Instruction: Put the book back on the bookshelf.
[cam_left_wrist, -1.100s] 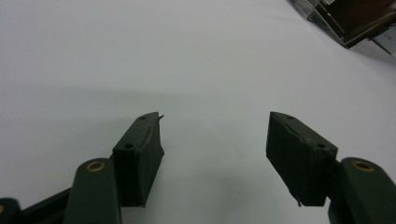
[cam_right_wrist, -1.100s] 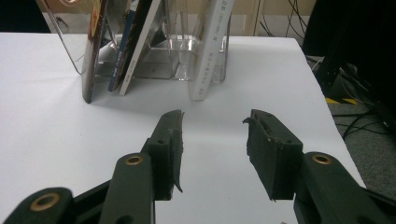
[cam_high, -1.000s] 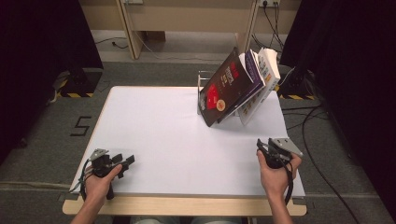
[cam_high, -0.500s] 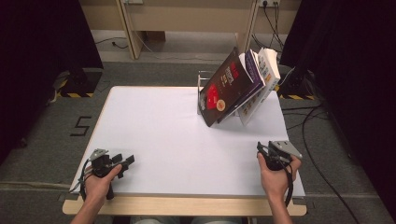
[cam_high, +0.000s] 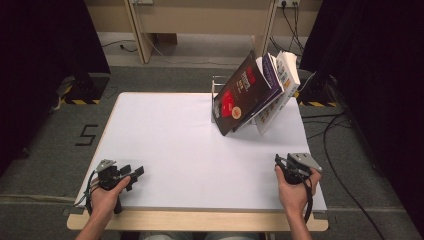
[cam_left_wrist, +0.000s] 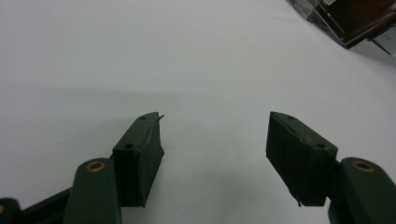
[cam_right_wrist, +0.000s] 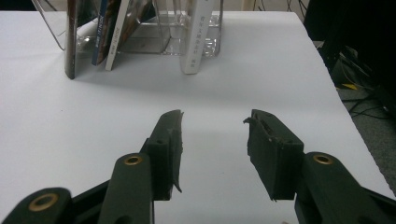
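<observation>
From my remote station: a plain white table (cam_high: 165, 135) with a pale wood edge sits on grey floor. Both grippers, left (cam_high: 131, 172) and right (cam_high: 281, 162), are black, their jaws dark green-black with brass-coloured rivets in the close views. The front book (cam_high: 239, 95) has a dark brown cover with a red patch; behind it sit a purple book (cam_high: 270, 75) and a white book (cam_high: 289, 72). The rack (cam_right_wrist: 163, 32) is clear.

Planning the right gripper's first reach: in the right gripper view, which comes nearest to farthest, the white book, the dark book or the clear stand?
1. White book, ahead, slightly left of the right gripper.
2. Dark book, far left.
3. Clear stand, behind both.
</observation>
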